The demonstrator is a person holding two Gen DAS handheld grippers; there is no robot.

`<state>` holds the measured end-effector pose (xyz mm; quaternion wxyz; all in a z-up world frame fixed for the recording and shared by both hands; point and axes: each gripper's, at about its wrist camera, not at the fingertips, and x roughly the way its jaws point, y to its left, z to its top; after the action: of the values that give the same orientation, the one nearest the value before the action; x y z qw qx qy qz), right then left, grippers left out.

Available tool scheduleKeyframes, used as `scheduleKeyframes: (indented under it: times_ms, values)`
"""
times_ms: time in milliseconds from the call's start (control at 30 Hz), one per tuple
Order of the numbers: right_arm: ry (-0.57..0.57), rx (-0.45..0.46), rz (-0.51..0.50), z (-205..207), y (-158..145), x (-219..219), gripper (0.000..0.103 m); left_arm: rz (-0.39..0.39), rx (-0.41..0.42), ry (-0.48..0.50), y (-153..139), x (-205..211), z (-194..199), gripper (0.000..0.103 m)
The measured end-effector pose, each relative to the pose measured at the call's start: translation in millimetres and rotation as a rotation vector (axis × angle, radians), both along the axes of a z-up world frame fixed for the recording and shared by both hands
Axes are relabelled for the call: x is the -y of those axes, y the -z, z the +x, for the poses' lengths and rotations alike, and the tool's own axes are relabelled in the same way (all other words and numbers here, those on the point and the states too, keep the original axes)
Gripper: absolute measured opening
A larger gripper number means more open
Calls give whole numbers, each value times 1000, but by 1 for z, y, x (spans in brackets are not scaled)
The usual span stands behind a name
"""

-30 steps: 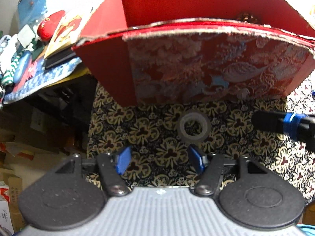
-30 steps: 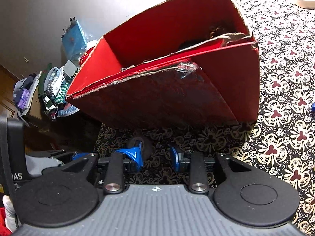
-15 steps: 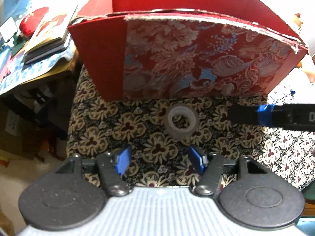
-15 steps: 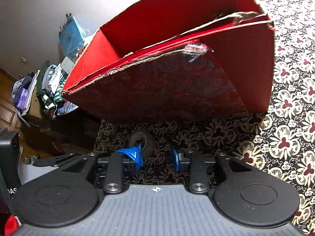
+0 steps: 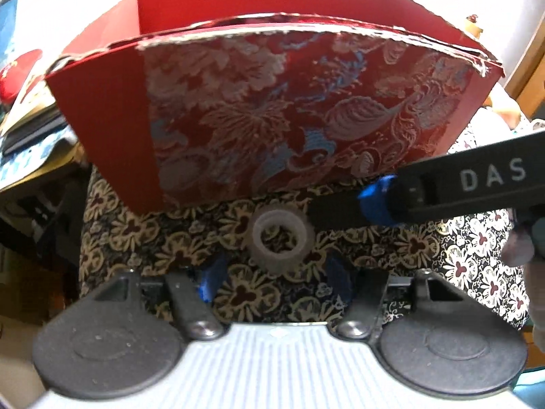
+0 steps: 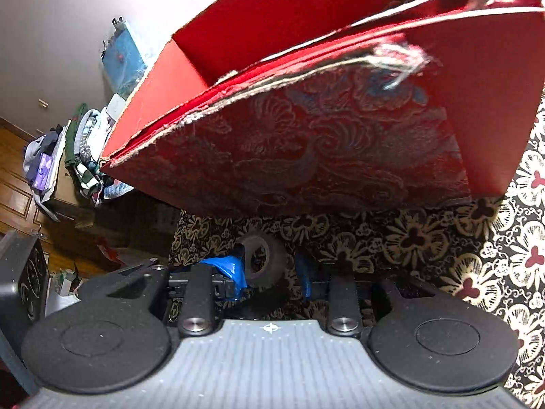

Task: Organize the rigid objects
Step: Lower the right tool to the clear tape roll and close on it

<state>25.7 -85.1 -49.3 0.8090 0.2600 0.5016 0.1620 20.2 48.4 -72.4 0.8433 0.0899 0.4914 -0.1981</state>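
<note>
A grey tape roll [image 5: 281,238] lies flat on the flowered tablecloth [image 5: 136,238], just in front of a red brocade box [image 5: 238,119]. My left gripper [image 5: 276,281] is open, and the roll lies just ahead of its blue-padded tips. From the right, a black finger [image 5: 340,209] of the right gripper reaches the roll's upper right edge. In the right wrist view the roll [image 6: 260,255] sits right at the tips of my right gripper [image 6: 269,271], whose jaws stand a narrow gap apart. No grip on the roll shows. The box [image 6: 340,143] looms above.
The table's left edge drops to a dark gap. Beyond it are stacked books [image 5: 27,112] and a clothes pile [image 6: 78,146] over a wooden floor. The left gripper's body [image 6: 20,283] stands at the left. More tablecloth [image 6: 494,255] stretches to the right.
The left view has tipped down and the roll now lies closer to its fingertips. The right gripper has come in from the right and down to the roll's edge.
</note>
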Motion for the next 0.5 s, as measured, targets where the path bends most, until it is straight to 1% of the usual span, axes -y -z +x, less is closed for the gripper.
scheduleKeyframes:
  times_ms: [200, 233, 267, 367, 500]
  values:
    - [-6, -16, 9, 4, 5, -2, 15, 17, 34, 37, 6, 7, 6, 65]
    - [-8, -18, 11, 4, 6, -3, 15, 17, 40, 39, 6, 6, 6, 59]
    - [-12, -21, 13, 5, 6, -4, 15, 16, 44, 42, 6, 7, 7, 50]
    - [-22, -31, 14, 6, 9, -7, 15, 5, 44, 50, 6, 7, 10, 45]
    - [-22, -45, 19, 8, 12, -11, 15, 1, 54, 54, 4, 3, 11, 42]
